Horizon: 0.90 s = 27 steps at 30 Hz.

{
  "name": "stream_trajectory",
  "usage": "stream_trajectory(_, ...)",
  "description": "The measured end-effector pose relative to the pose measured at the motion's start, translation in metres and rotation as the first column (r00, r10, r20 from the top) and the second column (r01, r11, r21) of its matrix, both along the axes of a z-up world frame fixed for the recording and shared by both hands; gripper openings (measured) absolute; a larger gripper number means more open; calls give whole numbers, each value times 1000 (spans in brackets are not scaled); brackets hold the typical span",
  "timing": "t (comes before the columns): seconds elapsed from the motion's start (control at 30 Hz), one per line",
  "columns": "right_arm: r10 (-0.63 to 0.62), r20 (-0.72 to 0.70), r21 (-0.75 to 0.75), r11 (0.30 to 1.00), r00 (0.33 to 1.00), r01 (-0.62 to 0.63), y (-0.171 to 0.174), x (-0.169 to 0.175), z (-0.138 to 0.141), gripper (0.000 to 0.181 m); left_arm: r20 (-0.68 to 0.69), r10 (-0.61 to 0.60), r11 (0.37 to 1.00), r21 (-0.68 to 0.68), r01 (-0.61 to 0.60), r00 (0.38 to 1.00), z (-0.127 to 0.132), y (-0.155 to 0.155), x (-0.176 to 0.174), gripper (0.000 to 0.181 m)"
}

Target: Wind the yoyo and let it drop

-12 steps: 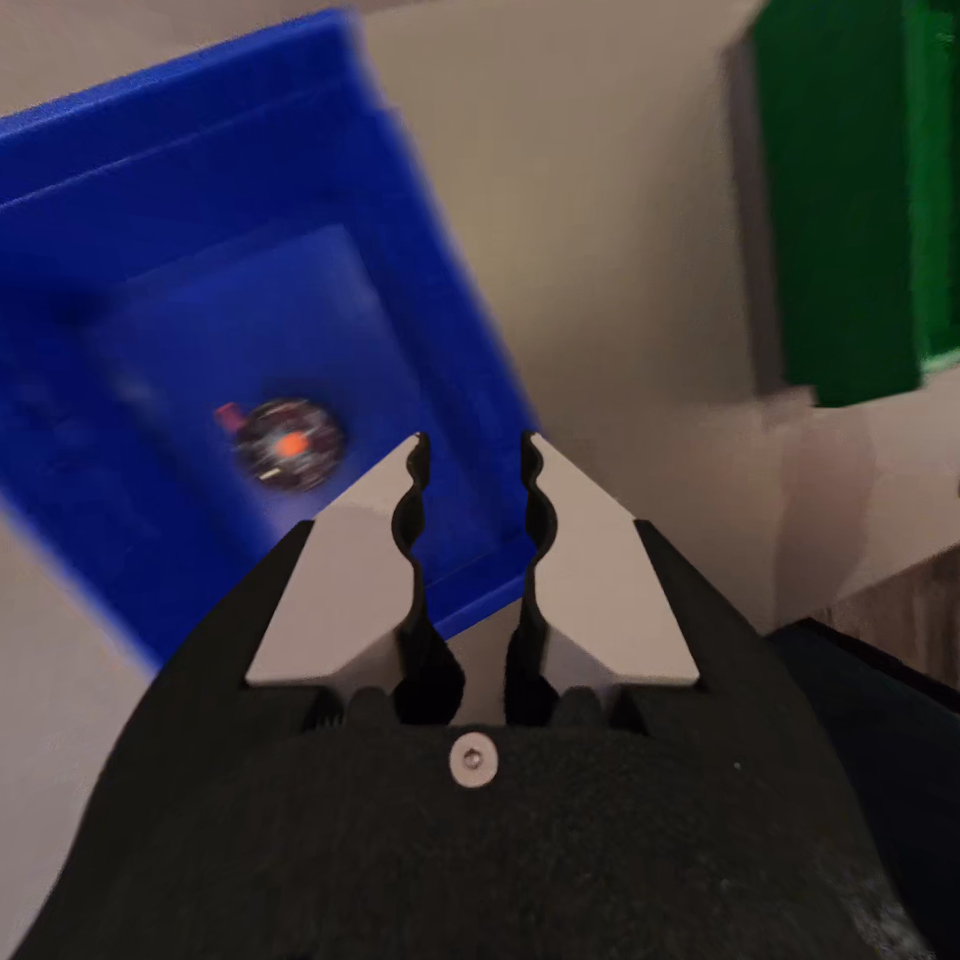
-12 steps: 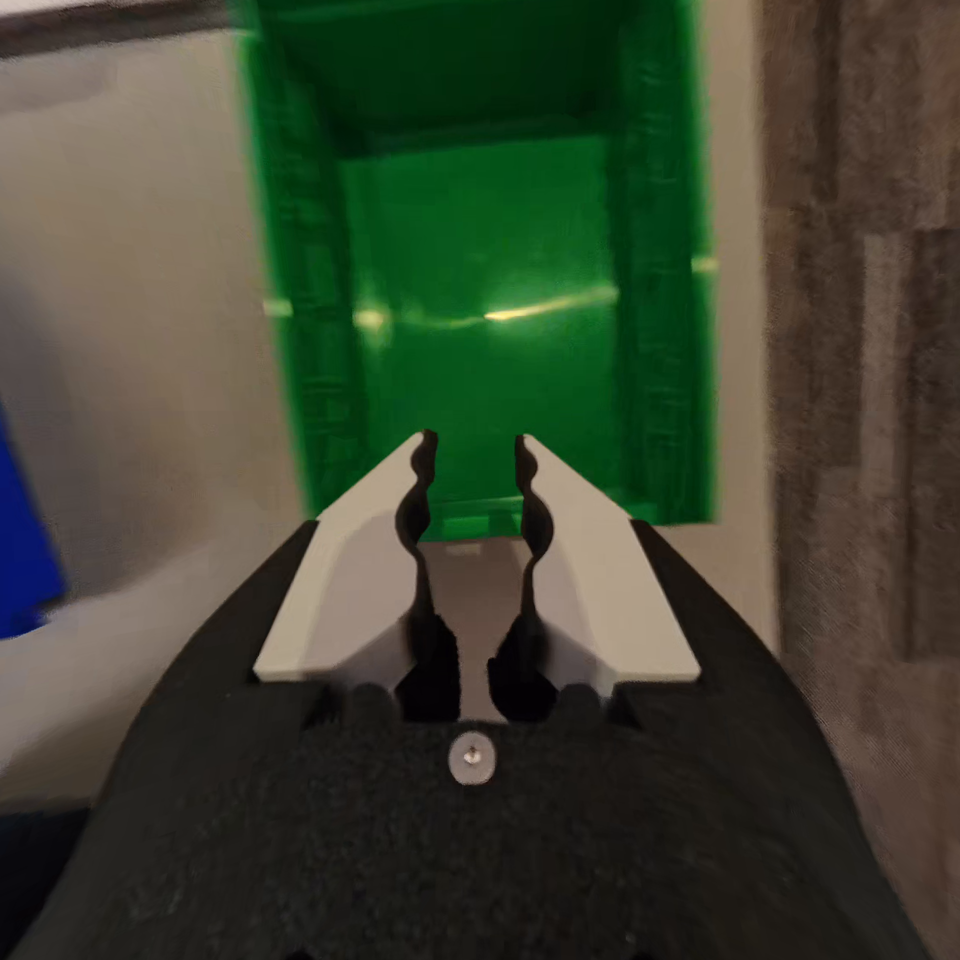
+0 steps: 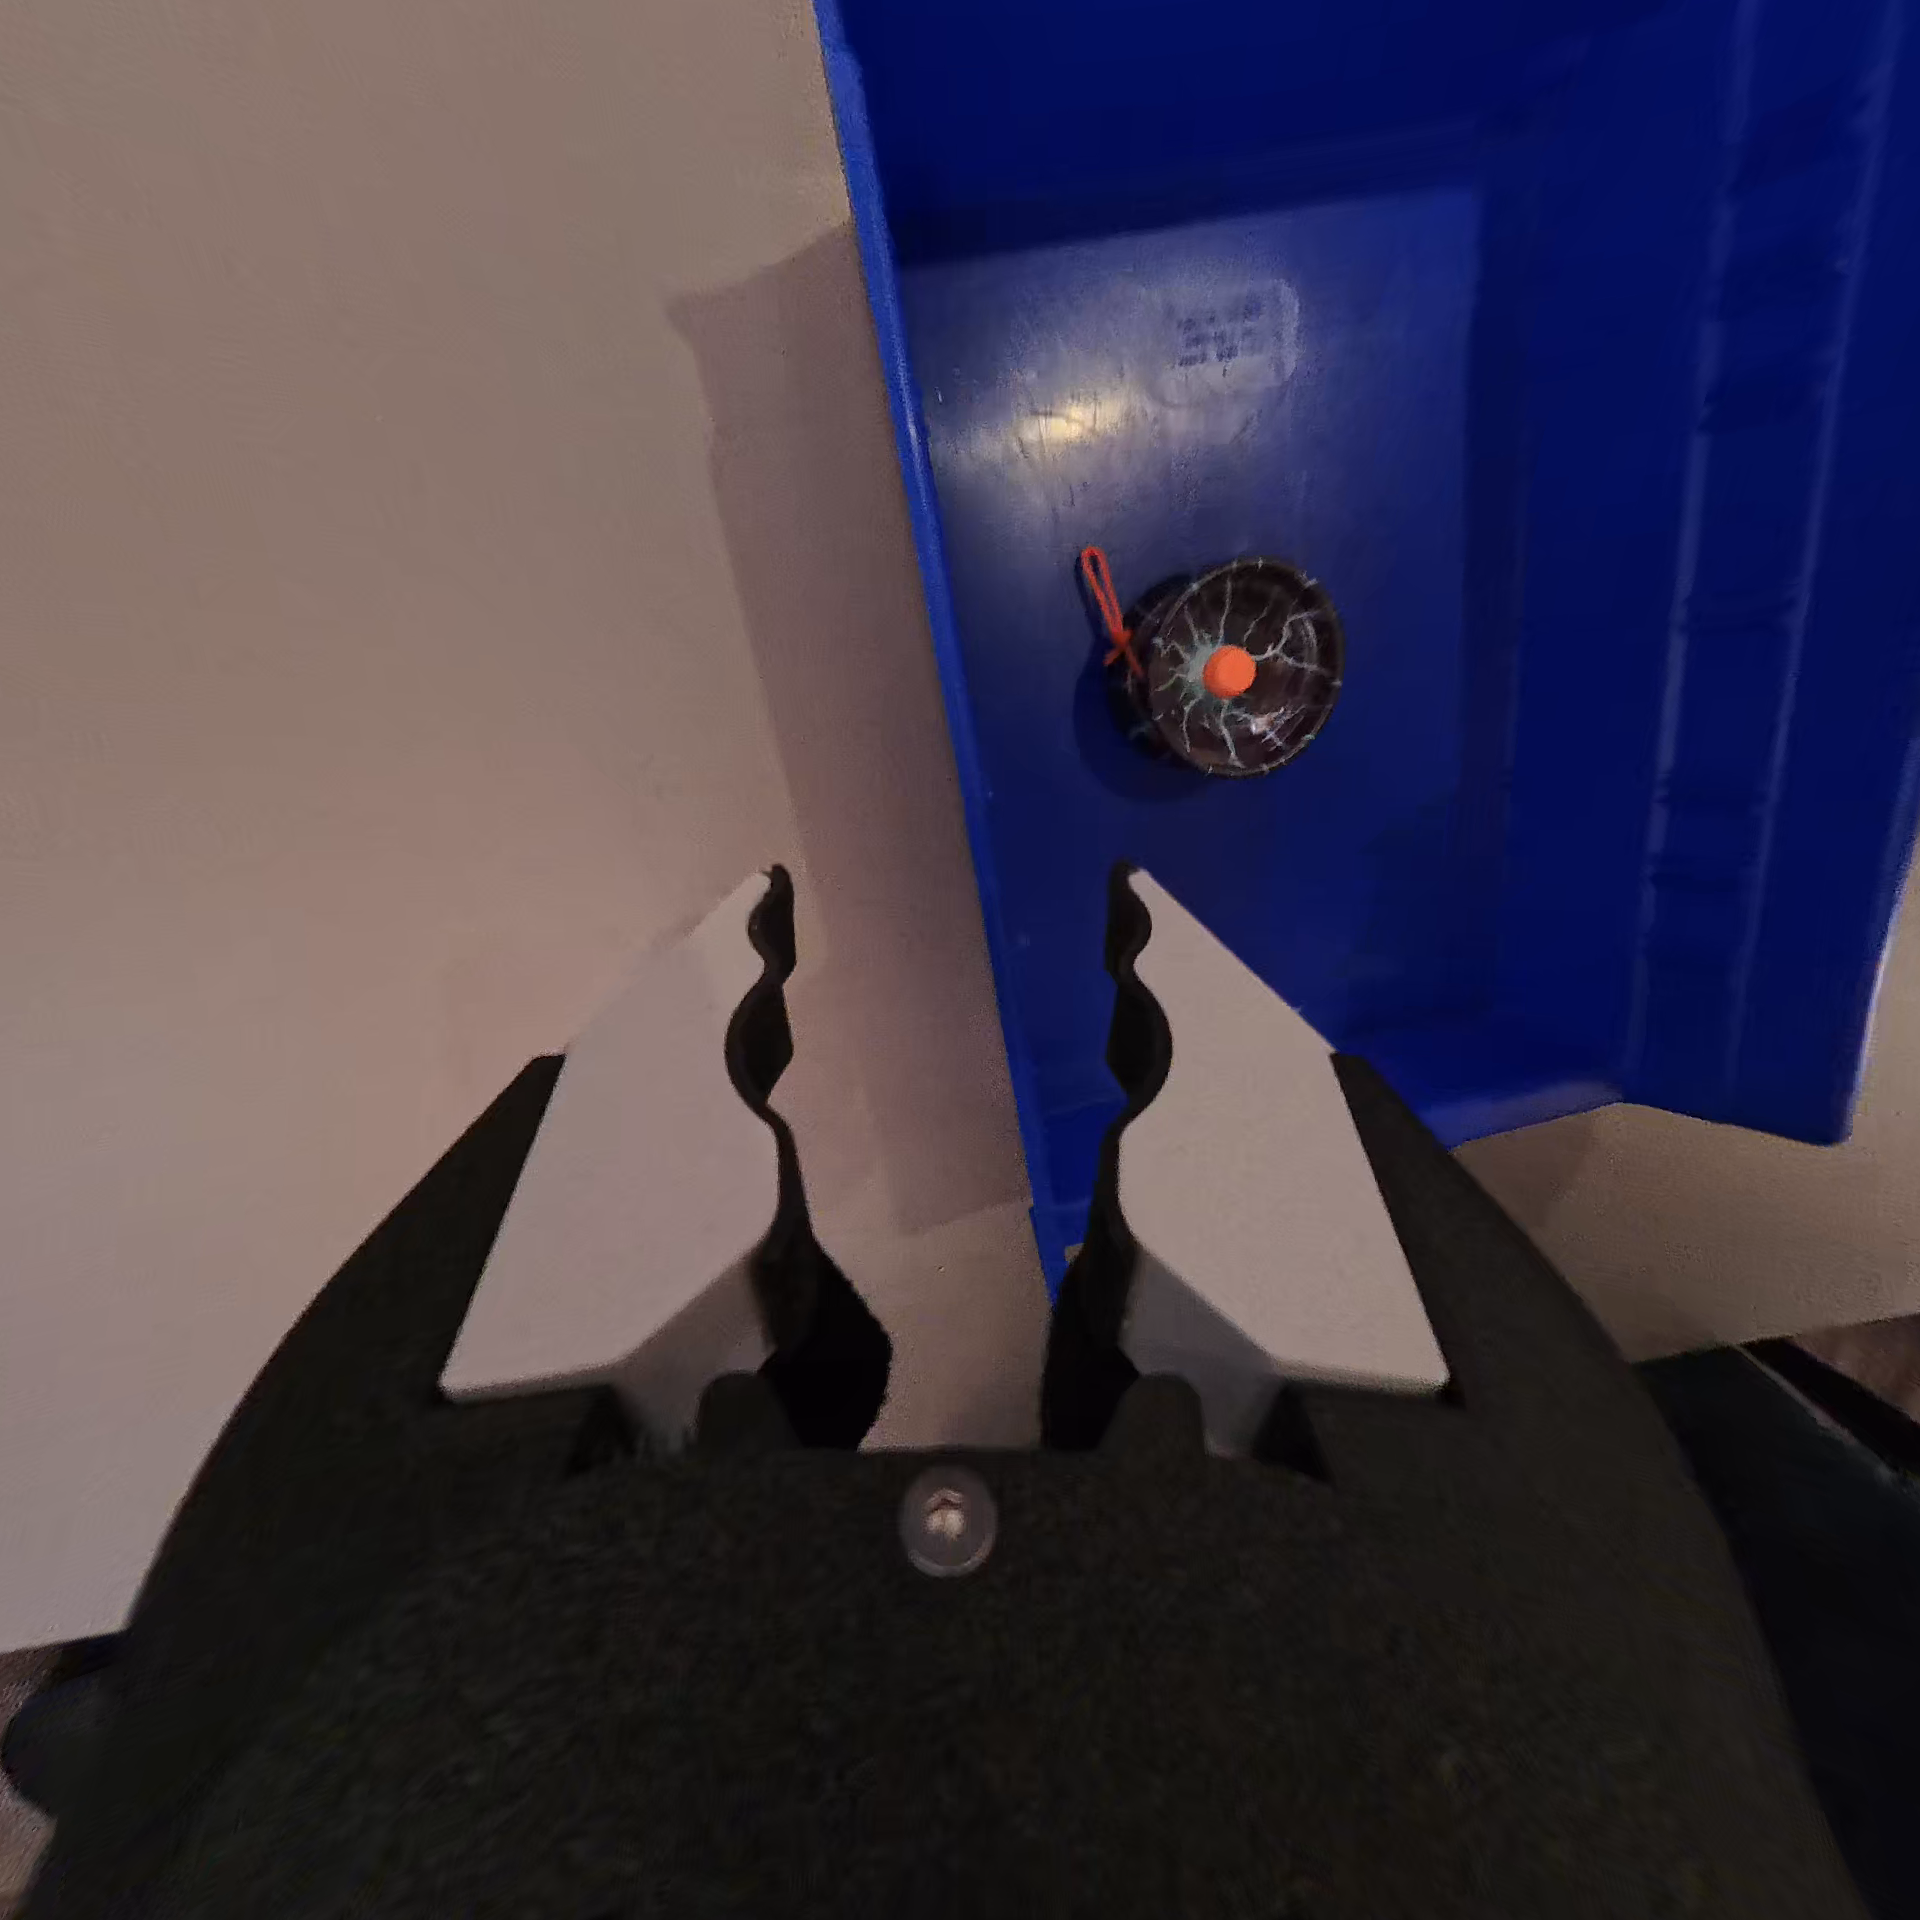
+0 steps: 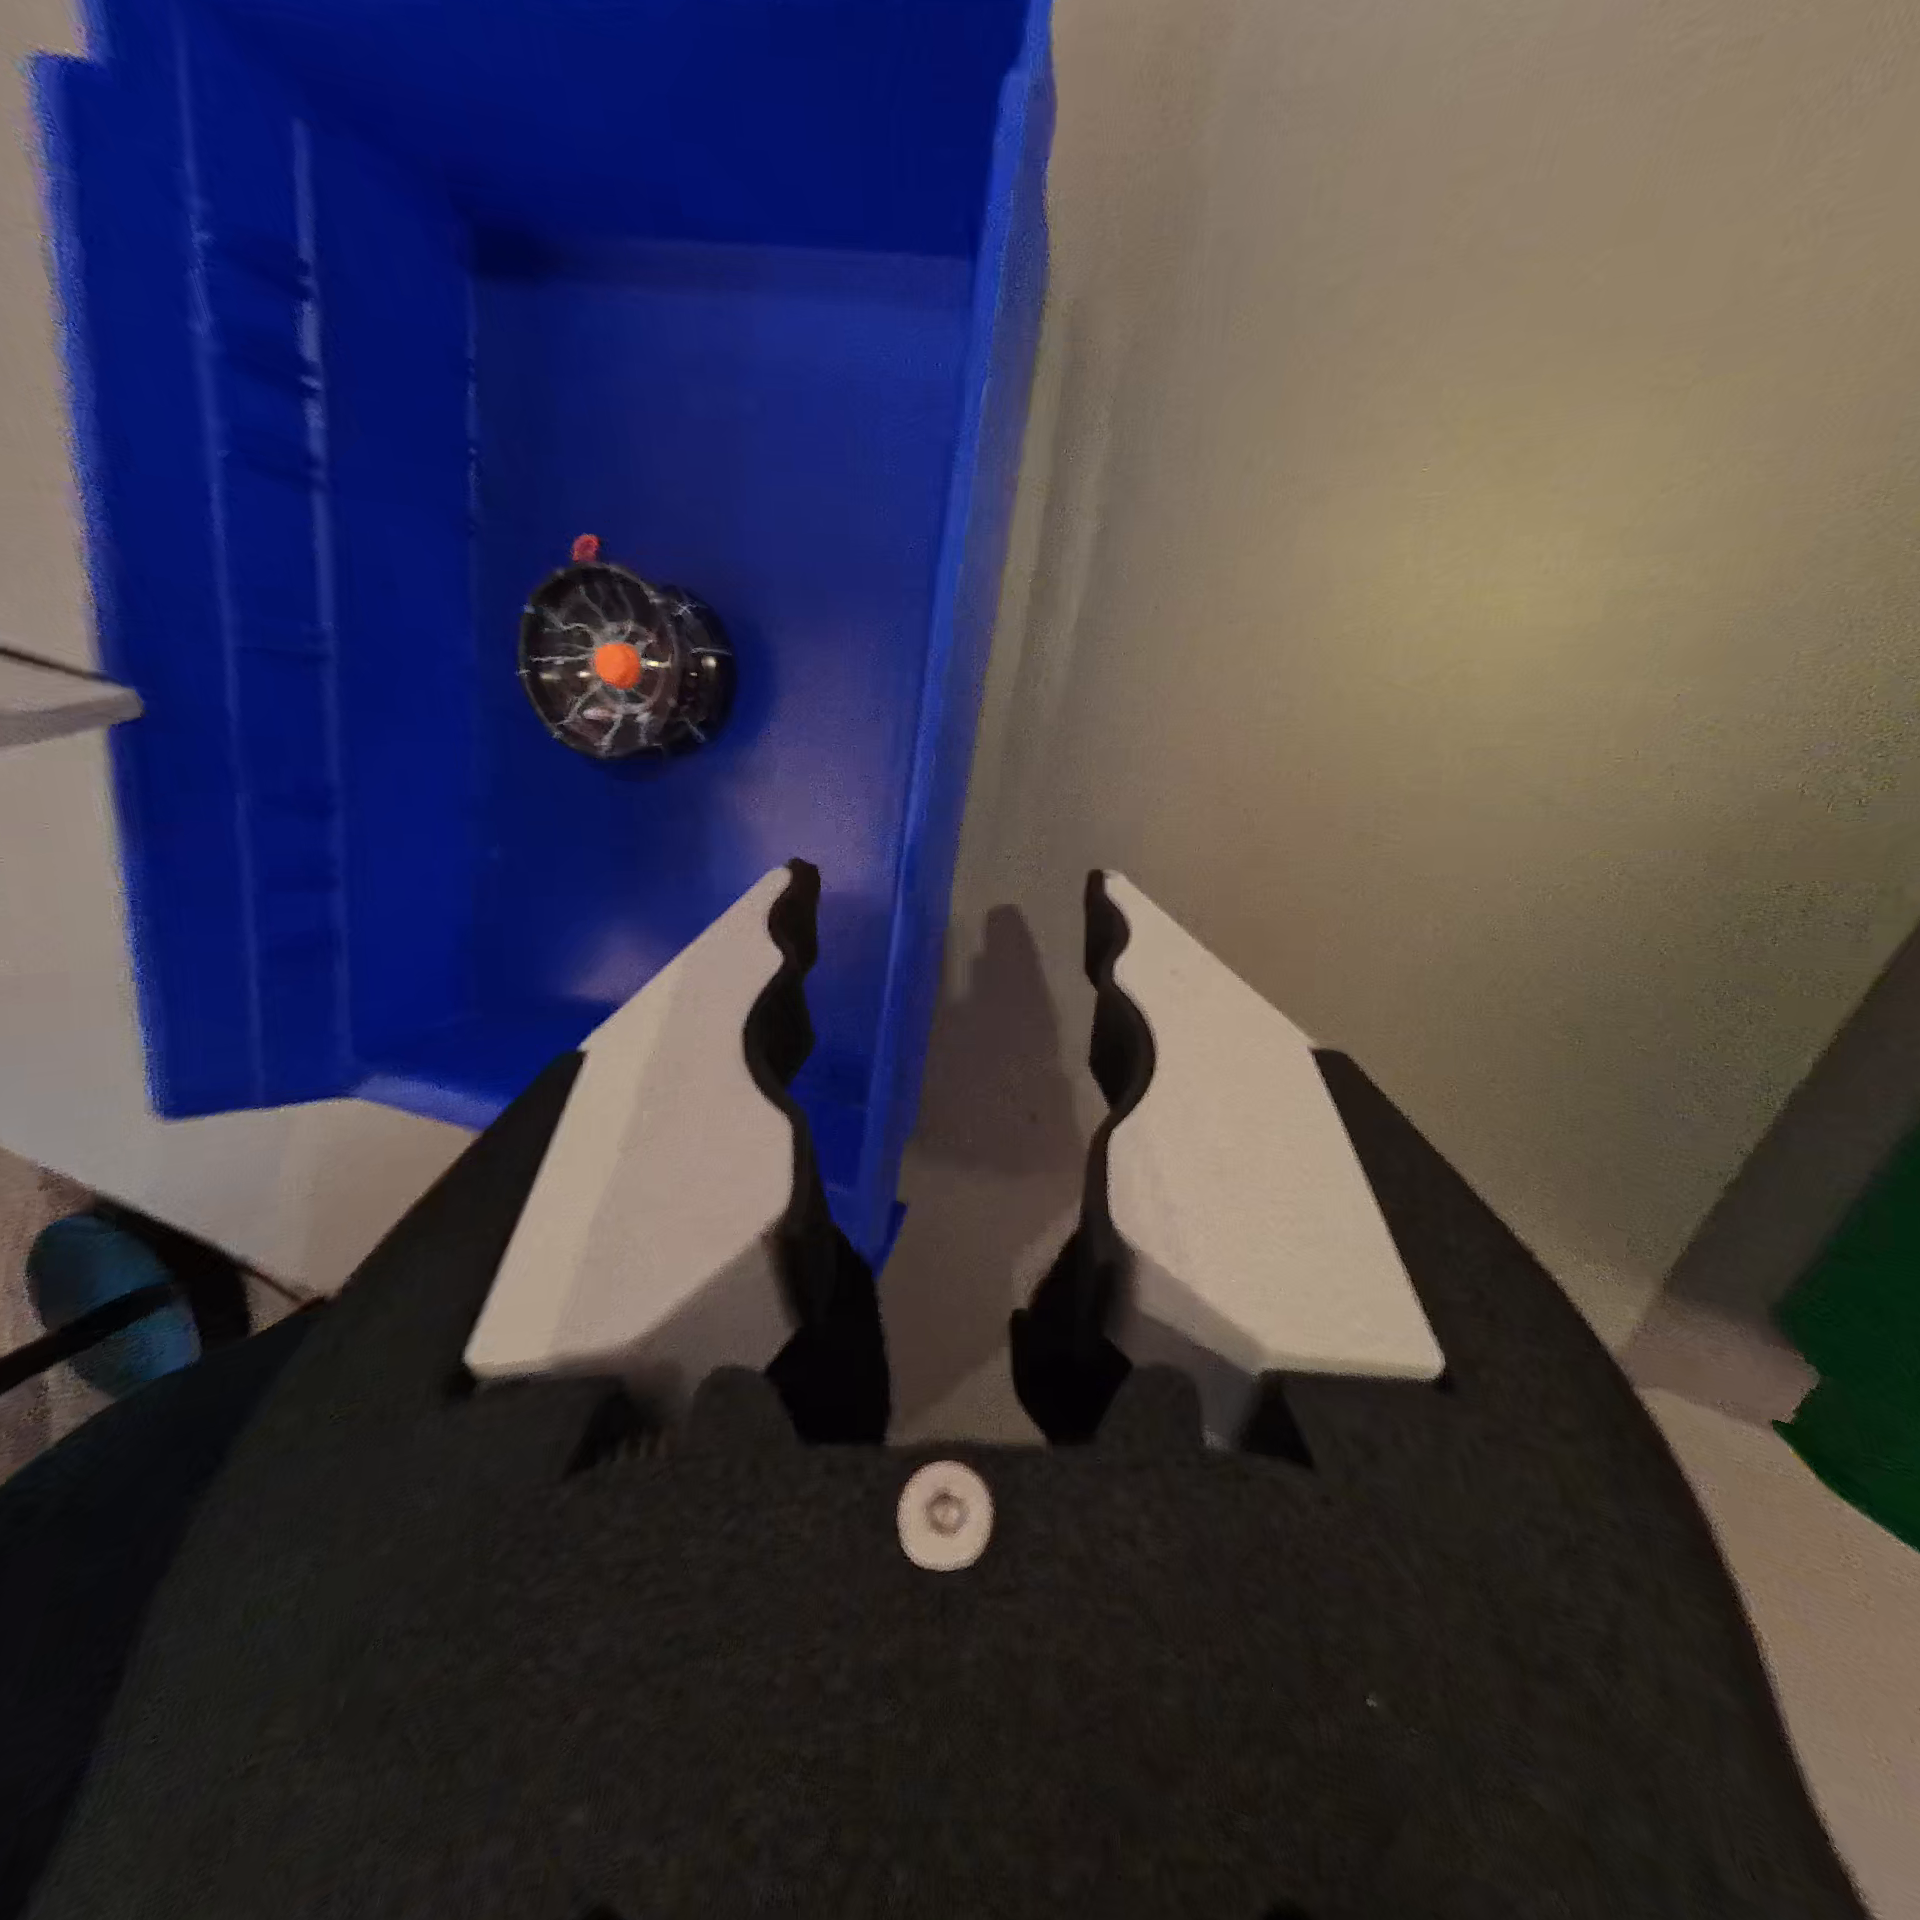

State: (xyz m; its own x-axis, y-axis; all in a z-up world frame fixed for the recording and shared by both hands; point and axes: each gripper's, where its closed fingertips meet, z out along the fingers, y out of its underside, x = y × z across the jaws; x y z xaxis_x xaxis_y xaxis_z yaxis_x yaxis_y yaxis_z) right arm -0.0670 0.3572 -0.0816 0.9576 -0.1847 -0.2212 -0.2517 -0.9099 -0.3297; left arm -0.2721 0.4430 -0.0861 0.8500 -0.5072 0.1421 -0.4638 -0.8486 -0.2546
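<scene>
The blue bin (image 3: 1714,623) is the thing to steer by here: a deep, glossy, hard plastic tub with stepped, ribbed walls and a flat floor that throws back a soft patch of light. It sits on a smooth, matte, off-white table (image 3: 364,520).

The yoyo (image 3: 1236,665) lies on the bin's floor, about mid-floor, apart from every wall. It is a dark, round, dished disc with pale crackle lines running out from an orange hub. A thin orange string (image 3: 1103,608) with a small loop pokes out from its edge, on the side toward the bin's left wall.

The left gripper (image 3: 945,883) hangs above the bin's left wall near the front corner, one fingertip over the table and the other over the bin floor. Its fingers (image 3: 644,1143) are pale grey wedges with wavy black inner pads, set in a coarse, grainy black body with a silver screw head. They stand apart, holding nothing.

The right gripper (image 4: 945,883), built the same way, hangs over the bin's (image 4: 312,727) opposite long wall, likewise near the front. Its jaws are spread and nothing is between them. From this side the yoyo (image 4: 618,665) lies inside the bin, beyond and left of the fingertips, touched by neither tool.

Well to the right of the blue bin, at the picture's edge, is a patch of a green bin (image 4: 1860,1382).
</scene>
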Motion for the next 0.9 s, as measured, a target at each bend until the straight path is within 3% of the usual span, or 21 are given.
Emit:
stream_trajectory(0.03, 6, 24, -31, 1000, 1000, -5, 4, -2, -8, 52, -5, -9, 1000, -20, 9, 1000, -6, -1, 2, 58)
stream_trajectory(0.13, 17, 75, -147, 989, 997, -6, 5, -4, -34, 52, -12, -46, 995, -87, 45, 999, -27, -9, 11, 51)
stream_trajectory(0.27, 17, 35, -246, 969, 999, -7, -5, -20, -58, 18, -90, -101, 983, -161, 86, 991, -53, -24, 8, 4)
stream_trajectory(0.33, -10, 86, -249, 968, 996, 31, -5, -21, -59, 3, -86, -83, 986, -153, 70, 993, -56, -22, 6, 4)
stream_trajectory(0.4, -65, 81, -246, 966, 995, 83, -4, -29, -56, 3, -75, -67, 990, -128, 57, 995, -54, -15, -1, 4)
stream_trajectory(0.53, -106, 104, -165, 979, 989, 122, 14, -59, -40, 2, -56, -78, 997, -25, 77, 995, -36, 12, -28, 3)
stream_trajectory(0.7, -88, 83, -73, 993, 993, 94, 66, -125, -18, 3, -21, -14, 998, 64, 15, 1000, -9, 68, -91, 1)
stream_trajectory(0.9, -97, 42, -109, 989, 994, 101, 119, -208, -24, 3, -50, -40, 994, 100, 45, 998, -15, 124, -172, 1)
